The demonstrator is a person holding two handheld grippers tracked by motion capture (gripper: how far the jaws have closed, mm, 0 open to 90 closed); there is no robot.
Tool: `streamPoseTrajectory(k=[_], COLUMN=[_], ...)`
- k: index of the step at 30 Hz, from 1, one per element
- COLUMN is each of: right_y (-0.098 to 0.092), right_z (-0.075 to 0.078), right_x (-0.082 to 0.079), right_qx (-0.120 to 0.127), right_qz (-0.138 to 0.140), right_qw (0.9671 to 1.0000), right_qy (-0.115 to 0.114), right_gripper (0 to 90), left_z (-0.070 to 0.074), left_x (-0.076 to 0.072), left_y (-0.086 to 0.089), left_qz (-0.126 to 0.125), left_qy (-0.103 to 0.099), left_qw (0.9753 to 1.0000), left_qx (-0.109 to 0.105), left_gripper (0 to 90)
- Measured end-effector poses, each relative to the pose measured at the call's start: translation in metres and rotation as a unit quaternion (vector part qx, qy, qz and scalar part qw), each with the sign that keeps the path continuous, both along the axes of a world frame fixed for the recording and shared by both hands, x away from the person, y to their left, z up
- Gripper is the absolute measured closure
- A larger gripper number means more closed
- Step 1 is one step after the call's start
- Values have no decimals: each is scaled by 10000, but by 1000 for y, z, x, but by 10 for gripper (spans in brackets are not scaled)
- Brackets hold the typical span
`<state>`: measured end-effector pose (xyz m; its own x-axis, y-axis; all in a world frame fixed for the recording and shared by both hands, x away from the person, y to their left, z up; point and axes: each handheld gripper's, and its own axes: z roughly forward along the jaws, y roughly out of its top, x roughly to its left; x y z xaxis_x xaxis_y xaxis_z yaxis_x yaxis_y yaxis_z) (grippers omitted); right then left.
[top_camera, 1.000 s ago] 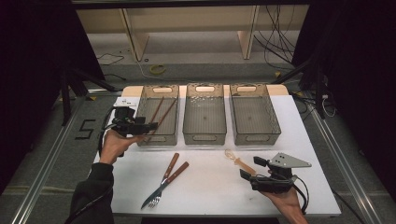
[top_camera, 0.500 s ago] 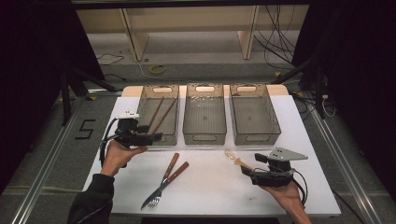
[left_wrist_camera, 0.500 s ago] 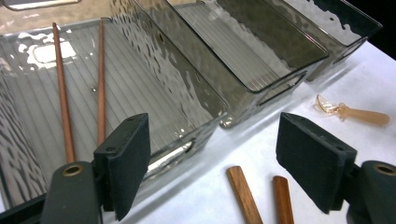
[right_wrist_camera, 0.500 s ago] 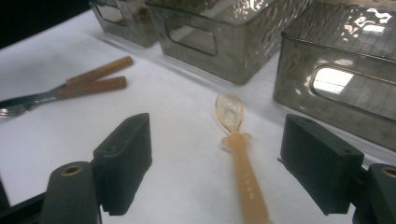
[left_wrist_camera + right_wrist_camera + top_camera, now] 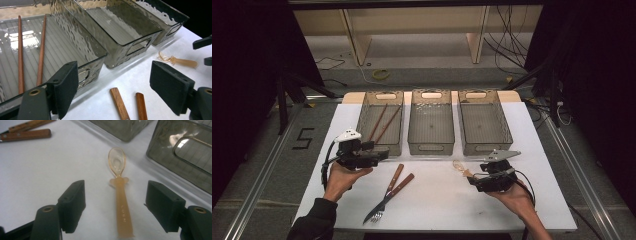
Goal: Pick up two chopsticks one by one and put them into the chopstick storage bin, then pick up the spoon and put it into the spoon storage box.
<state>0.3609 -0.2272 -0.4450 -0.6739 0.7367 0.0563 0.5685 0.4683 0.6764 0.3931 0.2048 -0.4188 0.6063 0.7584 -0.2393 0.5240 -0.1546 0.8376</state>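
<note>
The counter [image 5: 532, 200] is covered with a plain white sheet, and a strip of bare wood is left showing along its 12 o'clock edge. Grey floor [image 5: 262, 165] is seen all around it, with a black "5" [image 5: 303, 138] marked at about 9 o'clock. Metal rails [image 5: 259, 175] are laid along both sides. A pale wooden frame [image 5: 412, 20] is set up at 12 o'clock, with loose black cables [image 5: 507, 45] trailed toward 1 o'clock. Both far sides are lost in darkness.

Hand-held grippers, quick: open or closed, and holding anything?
Left hand-held gripper: open, holding nothing, near the basket with chopsticks.
Right hand-held gripper: open, holding nothing, its jaws either side of the spoon.
</note>
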Motion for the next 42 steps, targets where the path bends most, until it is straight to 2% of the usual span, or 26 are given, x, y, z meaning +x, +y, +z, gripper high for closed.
streamPoseTrajectory(k=[2,5,9,15,19,22,28,36,42], right_y=[0,0,-1,-1,2,3,5,6,7], right_z=[0,-2,-3,-3,-7,-9,-11,-14,-15], right_x=[4,8,11,15,18,19,23,28,28], right_qx=[-126,-233,-349,-490,-642,-729,-883,-993,-1066], right_qz=[-1,-8,17,66,120,124,150,227,254], right_qw=[9999,9994,9987,9975,9958,9950,9927,9893,9878], right_qy=[98,263,364,501,649,666,808,1046,1106], right_gripper=[357,372,387,404,417,438,485,563,621], left_z=[-2,-6,-10,-14,-20,-23,-25,-32,-34], left_x=[-4,-9,-15,-22,-25,-26,-31,-36,-39], left_y=[-1,-4,-6,-4,-4,-5,-7,-10,-12], left_qz=[-8,-55,-95,-49,-70,-97,-106,-110,-85], left_qy=[7,-34,-104,-94,-36,98,117,61,-50], left_qw=[10000,10000,9999,9999,9999,9998,9998,9999,9999], left_qx=[-61,-39,40,-69,-85,-135,-102,-38,-55], left_gripper=[224,223,215,208,206,201,203,205,208])
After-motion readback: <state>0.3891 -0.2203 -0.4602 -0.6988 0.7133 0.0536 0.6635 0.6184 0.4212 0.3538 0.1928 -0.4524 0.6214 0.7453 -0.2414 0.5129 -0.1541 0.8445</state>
